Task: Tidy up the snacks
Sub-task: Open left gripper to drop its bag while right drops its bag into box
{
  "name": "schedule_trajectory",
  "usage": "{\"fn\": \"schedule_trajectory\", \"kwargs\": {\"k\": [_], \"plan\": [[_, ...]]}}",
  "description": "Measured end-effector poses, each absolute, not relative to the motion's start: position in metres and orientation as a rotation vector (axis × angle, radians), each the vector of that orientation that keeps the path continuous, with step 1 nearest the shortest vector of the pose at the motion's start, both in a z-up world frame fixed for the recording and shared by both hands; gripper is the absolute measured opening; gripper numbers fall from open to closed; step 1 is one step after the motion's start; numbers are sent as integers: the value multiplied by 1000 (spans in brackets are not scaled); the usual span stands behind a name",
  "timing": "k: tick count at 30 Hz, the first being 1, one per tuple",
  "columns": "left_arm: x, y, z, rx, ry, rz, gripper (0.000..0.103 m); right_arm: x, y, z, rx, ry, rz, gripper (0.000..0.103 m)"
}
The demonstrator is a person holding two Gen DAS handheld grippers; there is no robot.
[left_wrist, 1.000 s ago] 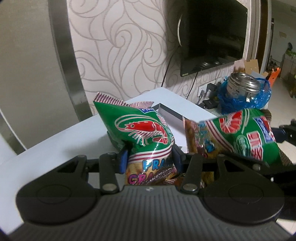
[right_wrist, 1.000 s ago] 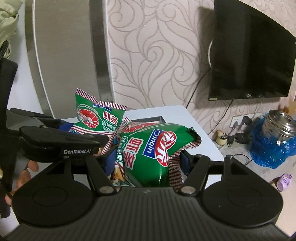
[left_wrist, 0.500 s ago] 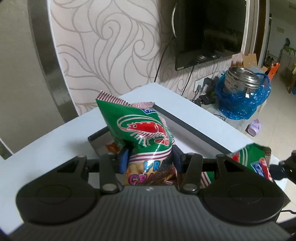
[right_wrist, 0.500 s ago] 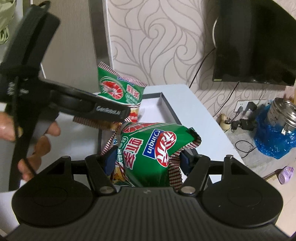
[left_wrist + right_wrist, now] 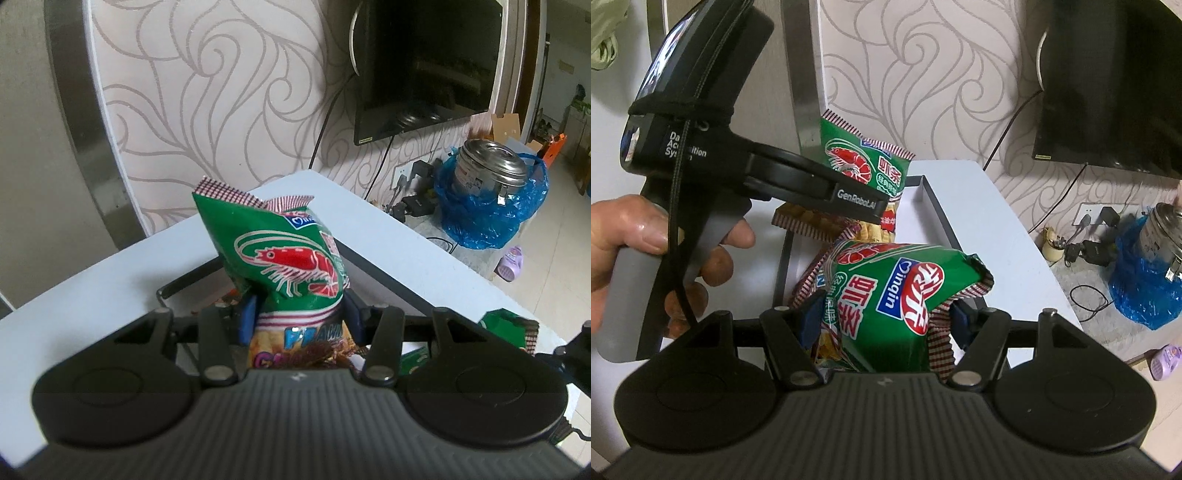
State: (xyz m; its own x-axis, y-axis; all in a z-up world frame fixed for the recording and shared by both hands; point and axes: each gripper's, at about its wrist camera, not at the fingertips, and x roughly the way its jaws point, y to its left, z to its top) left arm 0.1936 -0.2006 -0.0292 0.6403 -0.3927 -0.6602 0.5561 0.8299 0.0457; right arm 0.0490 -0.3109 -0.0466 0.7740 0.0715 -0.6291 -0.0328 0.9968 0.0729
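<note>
In the left wrist view my left gripper (image 5: 301, 316) is shut on a green prawn cracker bag (image 5: 280, 258), which stands upright between the blue pads over the near corner of a black-rimmed tray (image 5: 388, 291). My right gripper (image 5: 886, 319) is shut on a second green prawn cracker bag (image 5: 897, 295), tilted on its side just before the tray (image 5: 938, 218). The right wrist view also shows the left gripper (image 5: 882, 208) with its bag (image 5: 864, 166) above the tray, and a hand (image 5: 646, 229) on its handle. An edge of the right bag (image 5: 506, 325) peeks in at the lower right.
The tray lies on a white table (image 5: 92, 295) that stands against a swirl-patterned wall. A dark television (image 5: 424, 62) hangs at the right. On the floor beyond the table's right edge are a steel pot in a blue plastic bag (image 5: 491, 184), cables and a purple slipper (image 5: 511, 262).
The left gripper has carried its bag forward over the tray, away from the right gripper's bag. The right gripper has sunk a little and tipped down, with its bag still held.
</note>
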Motion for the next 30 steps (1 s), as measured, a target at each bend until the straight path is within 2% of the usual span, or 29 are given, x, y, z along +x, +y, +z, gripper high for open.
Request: {"fn": "schedule_trajectory", "kwargs": {"k": [5,9,15,21,30], "plan": [[192,-203,-28,269,669,-545,52,58,-312,-49,49,699,68,72],[189,-201,-24,266,658,-546,60,66,-311,-52,44,713,70,72],[175,-199,-17,301,625,-533,65,77,-307,-55,45,751,46,74],[161,-189,-8,317,599,-520,65,75,-290,-57,-23,804,19,92],[135,-161,9,301,572,-510,65,48,-267,-40,-67,770,2,96]]}}
